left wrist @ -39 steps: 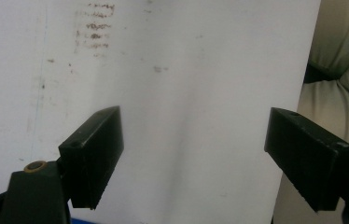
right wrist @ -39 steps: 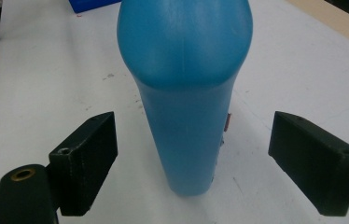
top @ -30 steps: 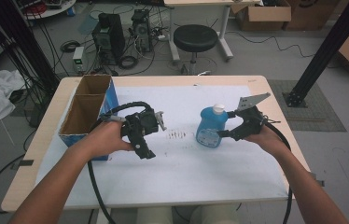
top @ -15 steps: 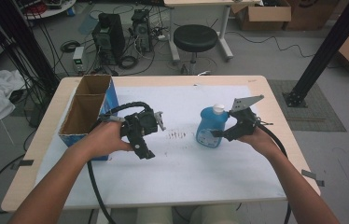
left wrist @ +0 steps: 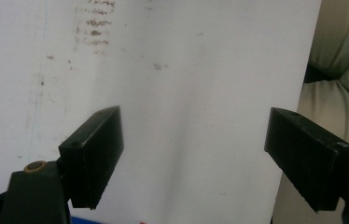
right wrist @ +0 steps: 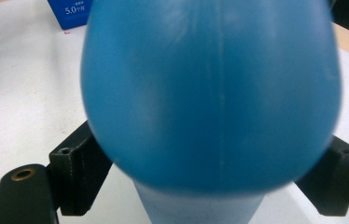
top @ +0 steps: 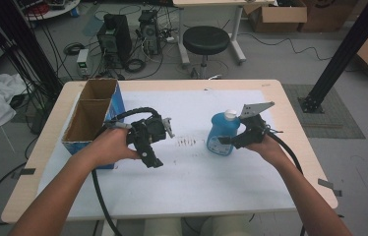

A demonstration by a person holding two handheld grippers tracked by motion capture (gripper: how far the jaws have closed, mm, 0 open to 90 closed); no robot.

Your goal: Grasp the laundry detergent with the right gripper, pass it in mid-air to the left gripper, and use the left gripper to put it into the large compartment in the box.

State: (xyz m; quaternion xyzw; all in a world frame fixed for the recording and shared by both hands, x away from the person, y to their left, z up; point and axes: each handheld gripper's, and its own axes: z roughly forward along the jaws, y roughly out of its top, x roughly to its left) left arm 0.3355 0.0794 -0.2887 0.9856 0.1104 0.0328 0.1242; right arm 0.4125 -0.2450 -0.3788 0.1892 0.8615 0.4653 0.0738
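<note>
A blue bottle (top: 220,129) with a white cap stands upright on the white paper, right of centre. My right gripper (top: 229,139) comes at it from the right. In the right gripper view the bottle (right wrist: 210,93) sits deep between the wide-spread jaws of that gripper (right wrist: 205,186), and its bulge hides their inner faces. My left gripper (top: 151,158) hovers over the paper beside the box, pointing down and toward the person. In its own view it (left wrist: 193,158) stands open with bare paper between the jaws.
An open cardboard box with blue sides (top: 114,105), split into two empty compartments, stands at the table's left edge. Dark smudges (top: 188,142) mark the paper between the grippers. A stool (top: 206,40), computers and cables lie on the floor beyond the table.
My right gripper has slid a little left, so the bottle now sits deeper between its jaws. The bottle and the left gripper have barely moved.
</note>
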